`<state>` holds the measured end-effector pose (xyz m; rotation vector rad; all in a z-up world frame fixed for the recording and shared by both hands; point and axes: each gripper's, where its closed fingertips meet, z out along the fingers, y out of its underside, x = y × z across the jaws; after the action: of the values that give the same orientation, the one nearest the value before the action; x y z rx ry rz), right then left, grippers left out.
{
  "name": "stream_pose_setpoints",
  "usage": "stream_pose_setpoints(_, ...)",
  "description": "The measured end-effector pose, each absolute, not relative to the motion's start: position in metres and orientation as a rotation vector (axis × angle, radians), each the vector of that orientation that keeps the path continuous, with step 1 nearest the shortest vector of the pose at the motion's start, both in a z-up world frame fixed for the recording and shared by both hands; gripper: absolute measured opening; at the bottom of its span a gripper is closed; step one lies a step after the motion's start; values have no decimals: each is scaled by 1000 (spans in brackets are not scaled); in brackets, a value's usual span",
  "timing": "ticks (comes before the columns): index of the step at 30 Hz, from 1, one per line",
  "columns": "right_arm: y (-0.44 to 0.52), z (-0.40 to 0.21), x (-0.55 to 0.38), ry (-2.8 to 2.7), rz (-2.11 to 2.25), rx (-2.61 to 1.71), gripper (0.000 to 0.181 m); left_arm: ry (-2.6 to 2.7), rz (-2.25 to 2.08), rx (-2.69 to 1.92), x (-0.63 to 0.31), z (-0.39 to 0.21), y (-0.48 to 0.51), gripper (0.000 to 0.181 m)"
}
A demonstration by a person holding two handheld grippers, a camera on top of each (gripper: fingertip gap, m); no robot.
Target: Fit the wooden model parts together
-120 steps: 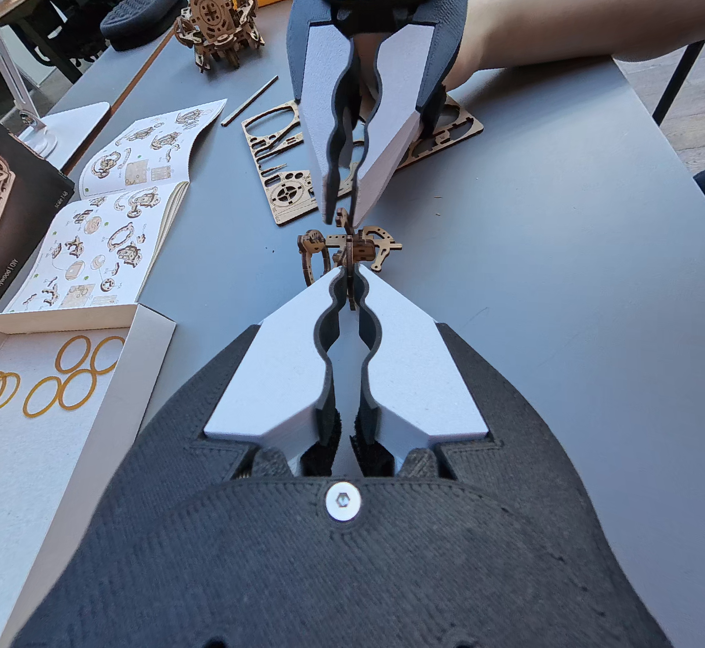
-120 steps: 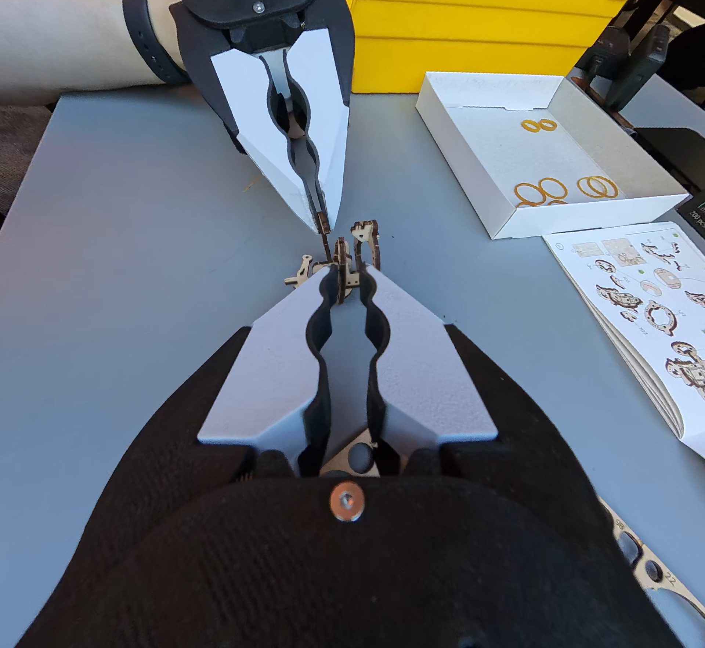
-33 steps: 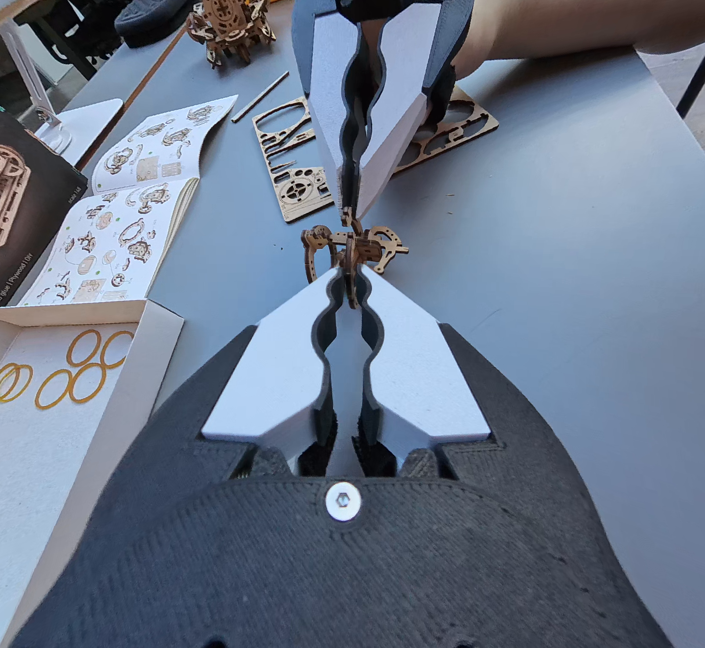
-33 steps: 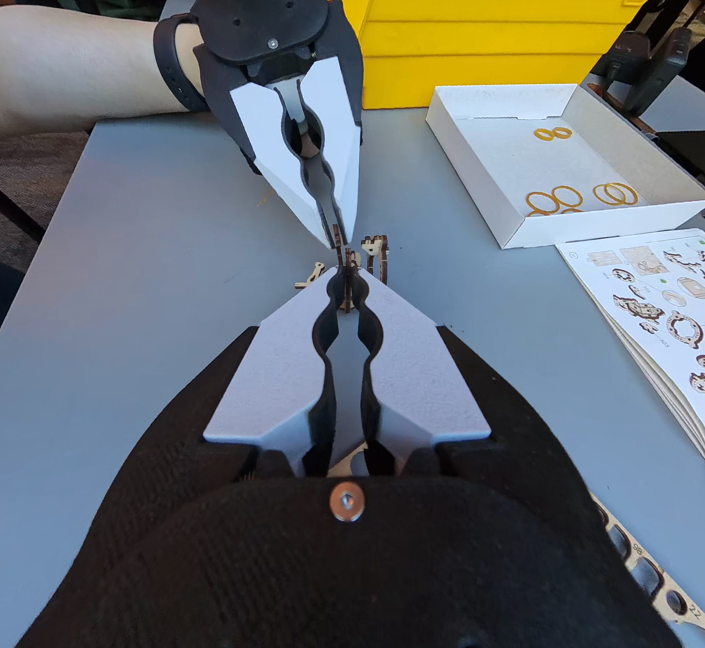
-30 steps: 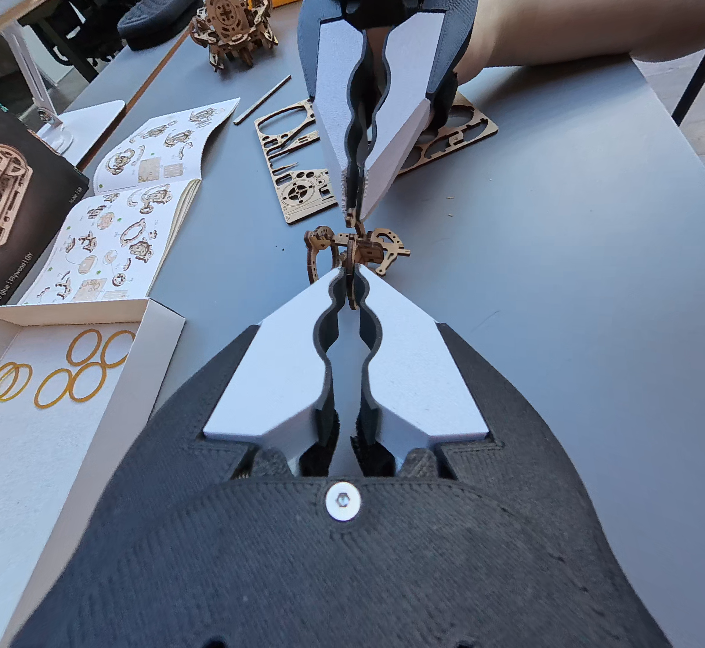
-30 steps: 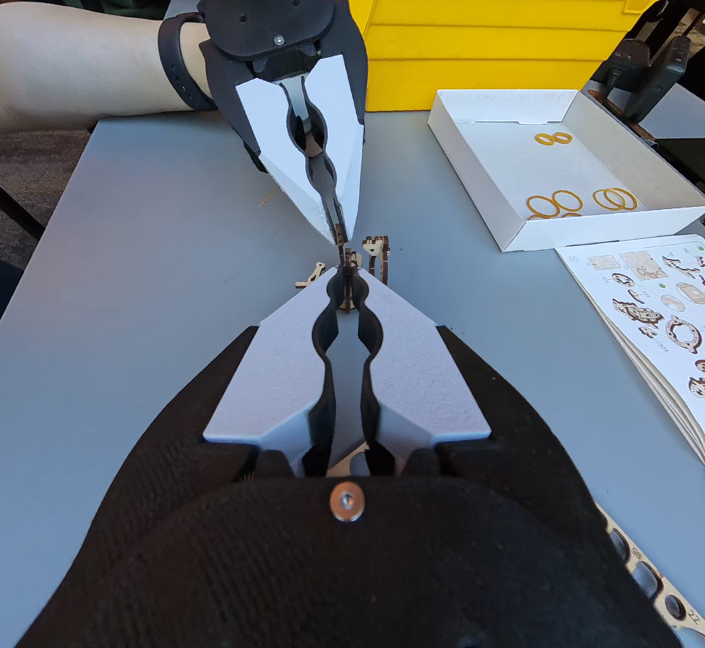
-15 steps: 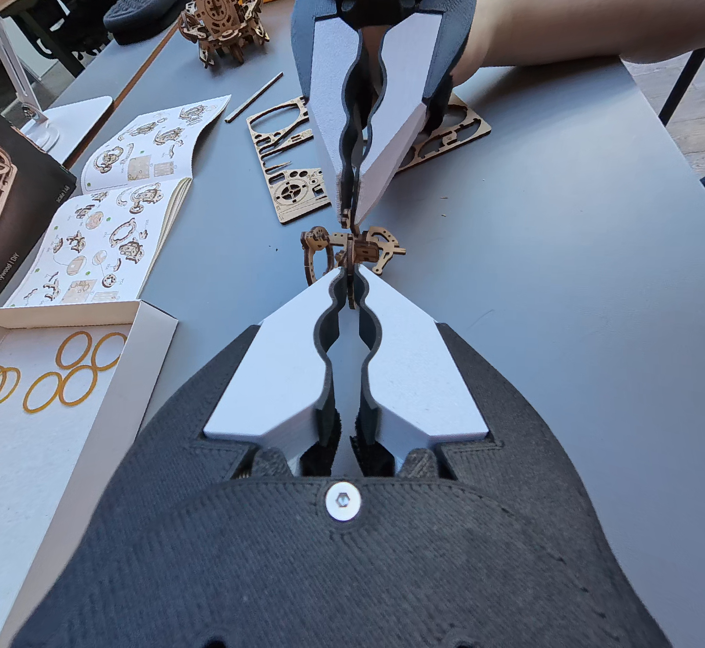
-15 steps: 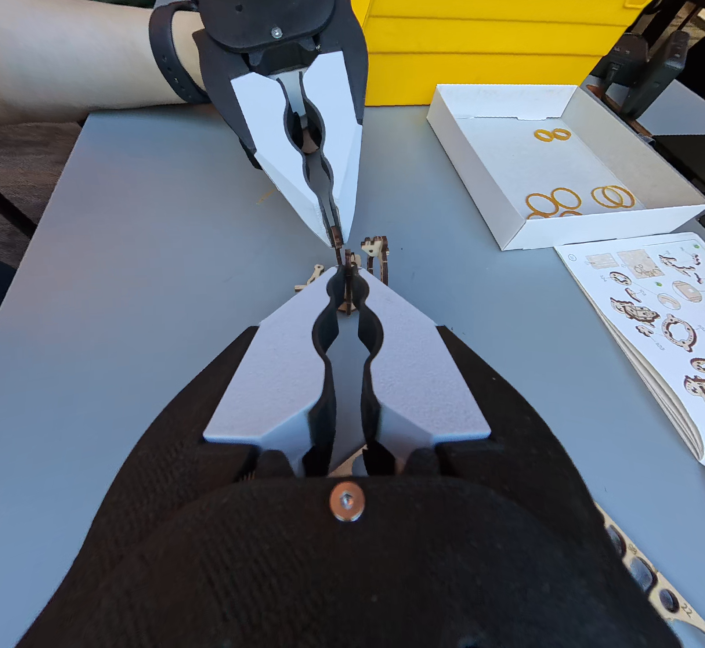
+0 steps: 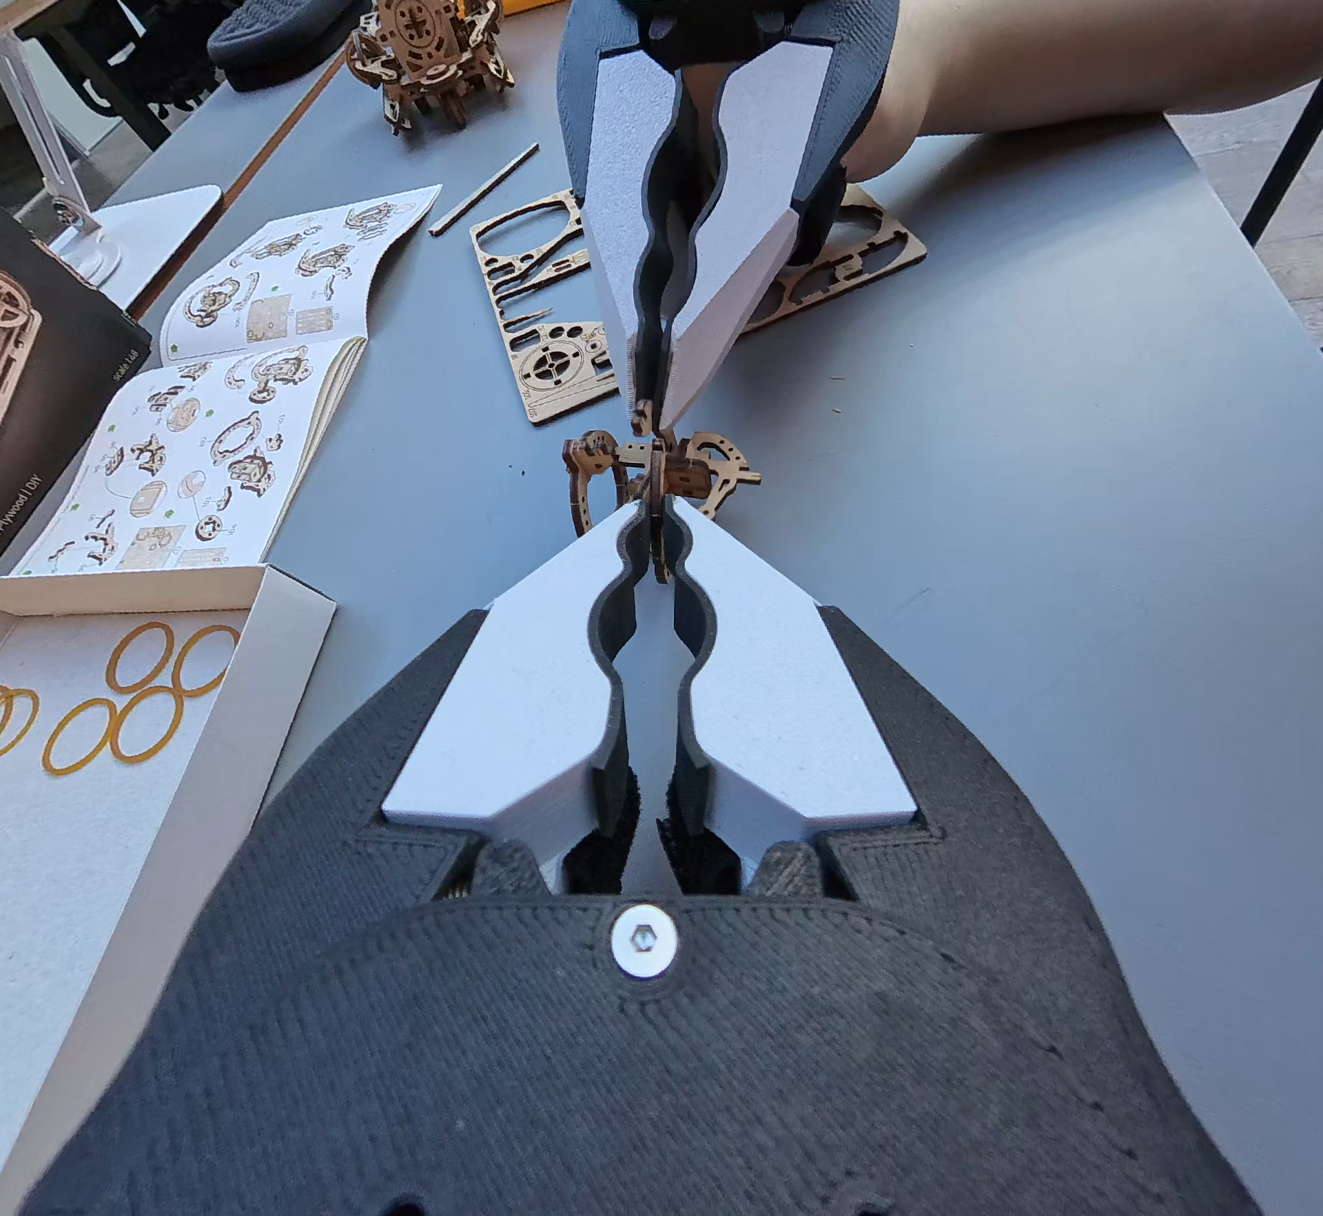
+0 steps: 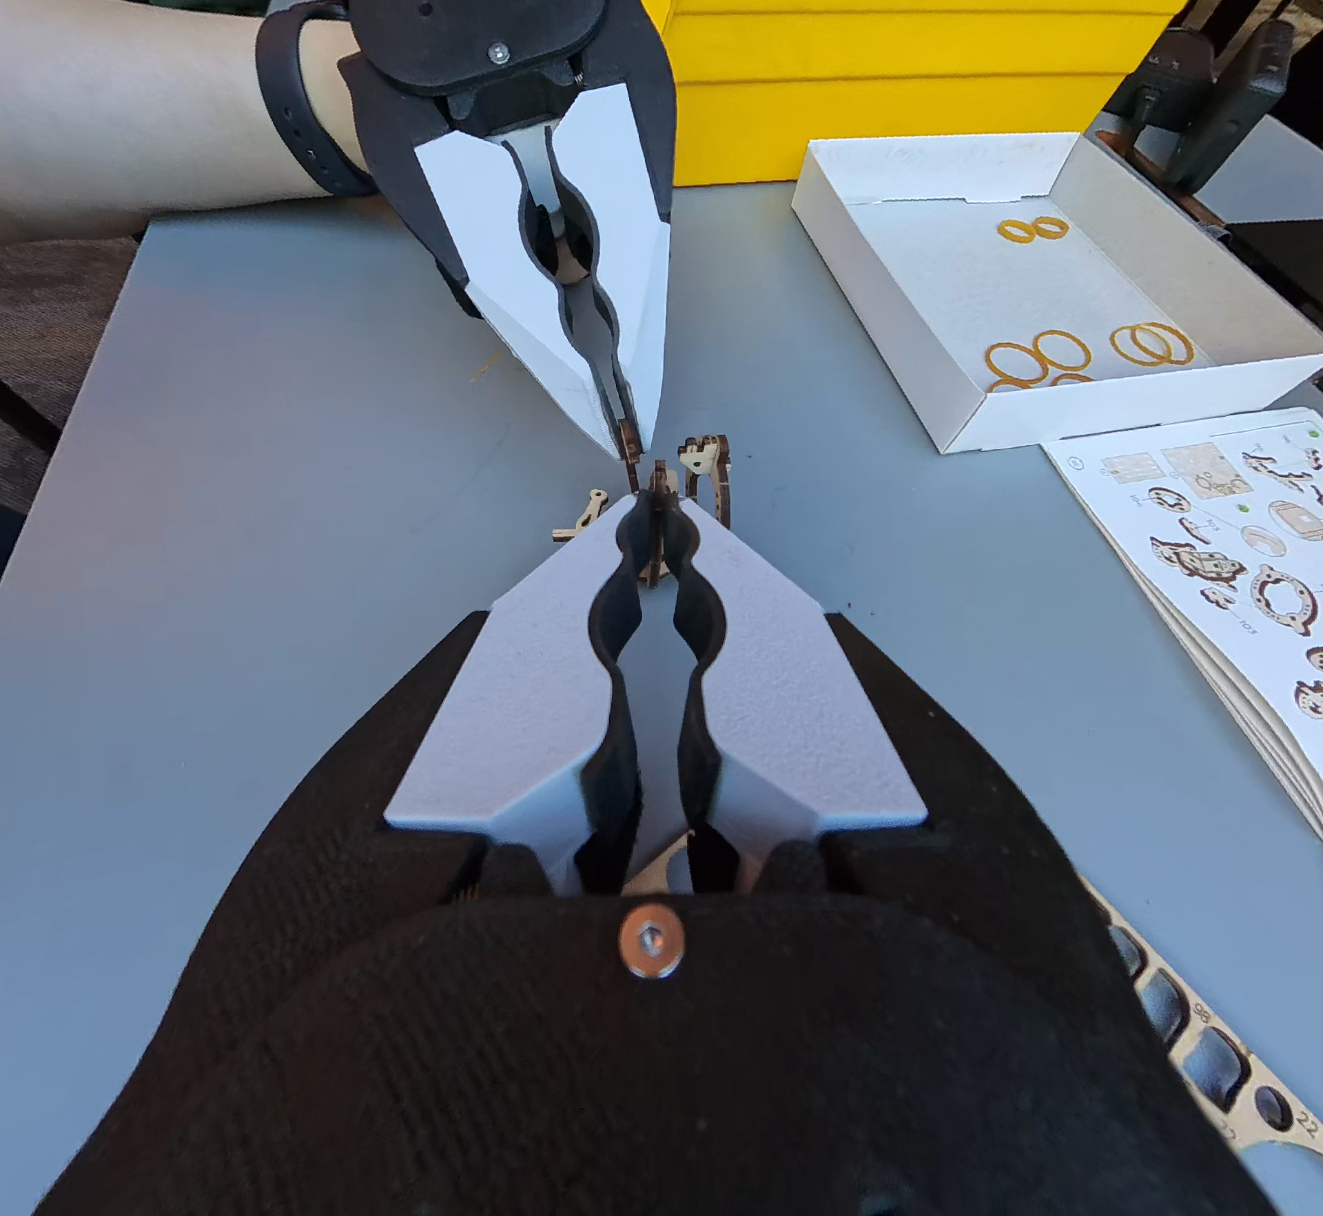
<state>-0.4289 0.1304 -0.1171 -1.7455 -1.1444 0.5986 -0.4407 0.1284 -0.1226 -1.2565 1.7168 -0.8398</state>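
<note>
Hanging wooden assembly [image 9: 662, 476] between clamped left tongs [image 9: 655, 523]

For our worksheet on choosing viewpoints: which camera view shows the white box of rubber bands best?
The right wrist view: the whole white box shows, walls and floor, with the rubber bands lying inside. The left wrist view cuts it off at the edge, showing one corner and a few bands.

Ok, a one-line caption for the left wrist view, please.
Left tool shut on a small wooden assembly as the right tool brings a tiny wooden piece down to it.
</note>
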Motion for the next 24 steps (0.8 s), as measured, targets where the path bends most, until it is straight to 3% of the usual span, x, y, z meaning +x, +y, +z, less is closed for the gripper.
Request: stream_pose_setpoints(24, 130, -118, -429, -1147, 574, -1730, 3, 1720, -834, -1255, -441, -123, 128, 0)
